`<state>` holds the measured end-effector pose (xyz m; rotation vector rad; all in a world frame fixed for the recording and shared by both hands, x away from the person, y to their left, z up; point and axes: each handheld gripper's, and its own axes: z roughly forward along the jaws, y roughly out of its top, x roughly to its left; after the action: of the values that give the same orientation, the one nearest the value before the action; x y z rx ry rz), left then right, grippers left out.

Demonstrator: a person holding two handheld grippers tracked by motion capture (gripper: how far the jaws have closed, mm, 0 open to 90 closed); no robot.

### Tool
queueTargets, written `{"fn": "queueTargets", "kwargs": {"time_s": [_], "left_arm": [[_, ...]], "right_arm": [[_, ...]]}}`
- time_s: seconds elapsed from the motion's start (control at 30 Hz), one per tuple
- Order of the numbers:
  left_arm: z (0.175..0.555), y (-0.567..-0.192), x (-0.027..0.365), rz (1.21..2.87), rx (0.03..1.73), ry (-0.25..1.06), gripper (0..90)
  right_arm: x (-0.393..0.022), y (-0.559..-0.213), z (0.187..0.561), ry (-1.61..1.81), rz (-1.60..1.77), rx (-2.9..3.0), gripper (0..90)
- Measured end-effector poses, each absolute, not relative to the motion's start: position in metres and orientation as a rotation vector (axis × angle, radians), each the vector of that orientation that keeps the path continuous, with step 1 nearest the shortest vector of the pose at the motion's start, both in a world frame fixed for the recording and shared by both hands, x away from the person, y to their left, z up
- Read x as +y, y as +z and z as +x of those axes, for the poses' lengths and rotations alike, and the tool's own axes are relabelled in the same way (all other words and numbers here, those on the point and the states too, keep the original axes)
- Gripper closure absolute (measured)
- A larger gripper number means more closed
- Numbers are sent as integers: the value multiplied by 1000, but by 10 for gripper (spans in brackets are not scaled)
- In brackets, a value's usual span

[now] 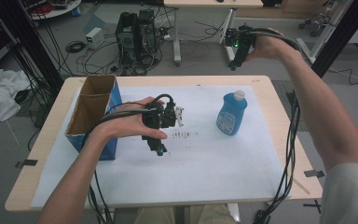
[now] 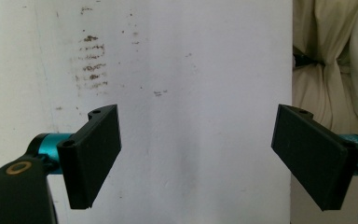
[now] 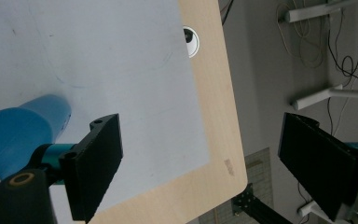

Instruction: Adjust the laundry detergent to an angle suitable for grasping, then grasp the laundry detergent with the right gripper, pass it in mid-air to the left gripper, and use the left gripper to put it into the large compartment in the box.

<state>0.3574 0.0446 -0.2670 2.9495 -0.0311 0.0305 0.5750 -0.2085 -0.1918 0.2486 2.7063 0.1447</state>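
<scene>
A blue bottle [image 1: 231, 113] with a white cap stands upright on the white sheet [image 1: 200, 163] right of the table's middle; the right gripper view catches its blue body [image 3: 21, 128] at the left edge. My left gripper [image 1: 159, 150] hangs over the sheet's middle, pointing down, its jaws wide open around bare paper [image 2: 196, 154]. My right gripper [image 1: 233, 65] is raised above the table's far edge, well behind the bottle, jaws open and holding nothing [image 3: 200, 163].
An open cardboard box with blue sides [image 1: 93, 109] stands at the table's left. Brown smudges [image 1: 181, 135] mark the sheet near the left gripper. Computer towers [image 1: 136, 35] and loose cables [image 1: 98, 56] lie on the floor beyond the table. Black cables trail off the right edge [image 1: 289, 149].
</scene>
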Motion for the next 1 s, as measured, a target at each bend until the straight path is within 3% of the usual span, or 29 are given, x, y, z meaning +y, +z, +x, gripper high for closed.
{"fn": "queueTargets", "kwargs": {"time_s": [1.0], "left_arm": [[347, -263, 43, 2939, 12, 59, 158]], "right_arm": [[-202, -189, 565, 145, 228, 2697, 130]]}}
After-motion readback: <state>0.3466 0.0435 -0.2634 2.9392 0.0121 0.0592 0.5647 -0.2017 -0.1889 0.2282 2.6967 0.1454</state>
